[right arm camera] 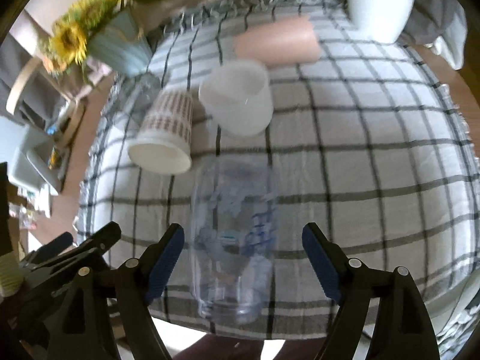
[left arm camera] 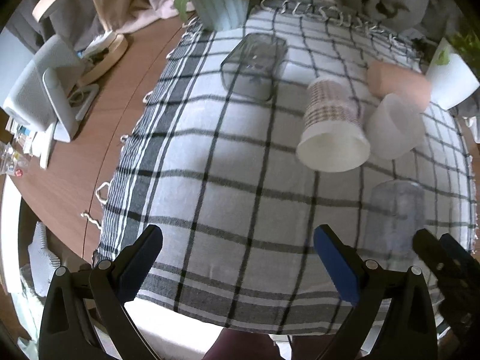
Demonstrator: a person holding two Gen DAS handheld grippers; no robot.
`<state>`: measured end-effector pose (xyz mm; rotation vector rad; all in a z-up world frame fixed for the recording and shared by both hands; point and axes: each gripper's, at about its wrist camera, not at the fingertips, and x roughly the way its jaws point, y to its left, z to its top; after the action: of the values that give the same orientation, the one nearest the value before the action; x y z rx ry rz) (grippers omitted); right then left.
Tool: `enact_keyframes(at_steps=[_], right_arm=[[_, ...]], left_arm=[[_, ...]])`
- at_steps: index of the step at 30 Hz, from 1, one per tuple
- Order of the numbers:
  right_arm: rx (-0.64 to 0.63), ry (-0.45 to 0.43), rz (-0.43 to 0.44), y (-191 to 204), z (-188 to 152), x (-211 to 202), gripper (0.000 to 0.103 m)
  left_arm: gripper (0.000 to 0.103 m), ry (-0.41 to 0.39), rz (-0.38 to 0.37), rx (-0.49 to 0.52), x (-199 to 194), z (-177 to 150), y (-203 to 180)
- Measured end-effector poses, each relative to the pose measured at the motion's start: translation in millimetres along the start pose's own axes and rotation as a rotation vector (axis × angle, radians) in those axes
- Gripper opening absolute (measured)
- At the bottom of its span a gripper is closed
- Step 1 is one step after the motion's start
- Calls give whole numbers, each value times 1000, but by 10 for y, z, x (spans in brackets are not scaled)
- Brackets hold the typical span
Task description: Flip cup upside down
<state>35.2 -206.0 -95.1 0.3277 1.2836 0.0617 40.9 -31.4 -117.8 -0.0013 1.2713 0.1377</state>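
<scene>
A clear plastic cup with blue print stands on the checked cloth, between the open fingers of my right gripper; the jaws do not touch it. It also shows in the left wrist view at the right. My left gripper is open and empty over the cloth's near edge. A patterned paper cup, a white cup, a pink cup and a dark clear cup sit farther back.
A ribbed pale blue vase with sunflowers stands at the back left. A white plant pot stands at the back right. A white device and wooden stand sit on the brown table to the left.
</scene>
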Motion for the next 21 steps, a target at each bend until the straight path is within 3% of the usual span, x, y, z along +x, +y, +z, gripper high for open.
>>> enact_keyframes(at_steps=[9,21], right_arm=[[73,-131,-16,-290,117,-528,81],[246,-136,-60,-866,100,-663,81]], left_arm=[[103,5,-117,95,-165,114,-395],[102,91,-266,249,-79,210,-1099]])
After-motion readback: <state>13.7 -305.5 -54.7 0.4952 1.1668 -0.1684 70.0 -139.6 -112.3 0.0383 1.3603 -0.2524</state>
